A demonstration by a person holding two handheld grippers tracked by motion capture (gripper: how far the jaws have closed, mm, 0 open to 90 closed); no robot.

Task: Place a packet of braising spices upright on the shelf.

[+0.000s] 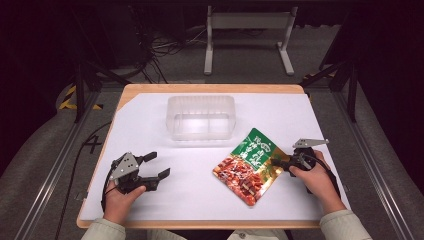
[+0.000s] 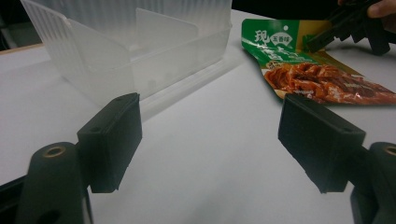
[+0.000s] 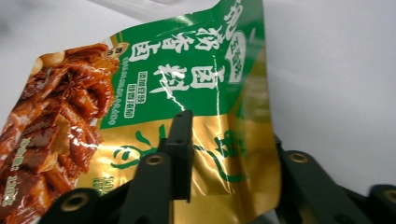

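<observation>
While pouch (image 3: 187, 84) hides one jaw, container (image 1: 200, 117) blurred

A green, gold and red snack pouch (image 1: 247, 166) lies flat on the white table, angled, right of centre.

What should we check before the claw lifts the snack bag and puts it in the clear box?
1. Right claw has an edge of the snack bag between its jaws: ok.
2. Grip tight enough to lift: cannot tell; the bag partly hides the far jaw.
3. Clear box upright and open on top: ok.
4. Room inside the clear box: ok, both halves beside the divider look empty.
5. Left claw open and away from the bag: ok.
6. Path from bag to box free of other things: ok.
</observation>
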